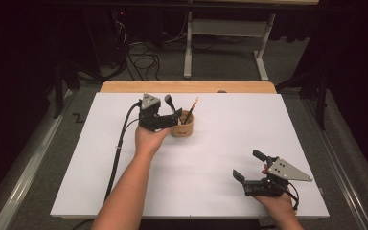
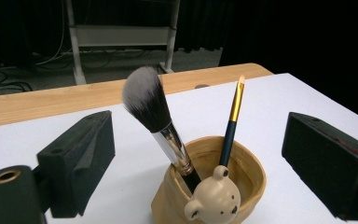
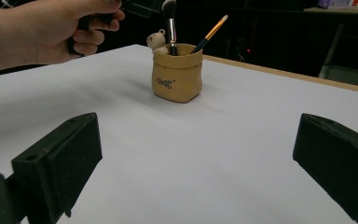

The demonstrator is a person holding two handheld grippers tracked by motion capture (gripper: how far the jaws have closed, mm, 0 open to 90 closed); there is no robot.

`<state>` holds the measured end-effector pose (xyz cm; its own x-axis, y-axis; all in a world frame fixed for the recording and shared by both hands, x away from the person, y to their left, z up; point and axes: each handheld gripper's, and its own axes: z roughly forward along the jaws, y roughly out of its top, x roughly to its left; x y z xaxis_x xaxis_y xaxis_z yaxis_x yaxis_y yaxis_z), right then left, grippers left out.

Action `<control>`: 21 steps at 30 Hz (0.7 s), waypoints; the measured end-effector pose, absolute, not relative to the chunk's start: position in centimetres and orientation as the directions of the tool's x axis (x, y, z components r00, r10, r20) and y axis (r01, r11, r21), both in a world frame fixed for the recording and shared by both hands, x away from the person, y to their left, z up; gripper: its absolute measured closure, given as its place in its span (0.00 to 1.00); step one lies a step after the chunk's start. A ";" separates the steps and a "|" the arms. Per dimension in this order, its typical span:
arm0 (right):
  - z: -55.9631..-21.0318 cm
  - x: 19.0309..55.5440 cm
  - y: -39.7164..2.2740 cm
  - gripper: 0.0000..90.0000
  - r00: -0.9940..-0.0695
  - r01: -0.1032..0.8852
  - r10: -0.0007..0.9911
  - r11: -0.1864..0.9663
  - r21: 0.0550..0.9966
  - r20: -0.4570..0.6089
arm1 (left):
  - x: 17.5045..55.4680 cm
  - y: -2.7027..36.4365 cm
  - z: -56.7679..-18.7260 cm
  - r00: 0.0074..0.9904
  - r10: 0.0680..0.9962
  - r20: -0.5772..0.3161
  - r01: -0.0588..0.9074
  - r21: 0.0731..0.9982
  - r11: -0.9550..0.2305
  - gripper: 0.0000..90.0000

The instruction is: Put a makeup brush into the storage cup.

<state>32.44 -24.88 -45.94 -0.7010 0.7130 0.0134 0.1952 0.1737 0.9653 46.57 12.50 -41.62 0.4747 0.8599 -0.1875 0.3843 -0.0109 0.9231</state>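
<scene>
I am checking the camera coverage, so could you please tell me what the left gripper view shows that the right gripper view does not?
The left gripper view looks down into the holder's mouth and shows the bear head's face and the wooden table edge behind.

The right gripper view shows the print on the holder's side and the person's left hand.

Both show the fluffy brush, the thin brush, the white sheet and open jaws.

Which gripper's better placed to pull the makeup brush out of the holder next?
Left. The left gripper sits right at the brush holder, jaws open, with the makeup brush standing between them in its own view. The right gripper rests open near the table's front right, well away from the holder.
</scene>
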 end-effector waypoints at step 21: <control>-46.0 32.4 -24.6 0.02 -0.700 0.184 0.714 0.182 0.966 -0.002 | 45.0 12.7 -41.2 0.486 0.856 -0.176 0.371 0.928 -0.020 0.07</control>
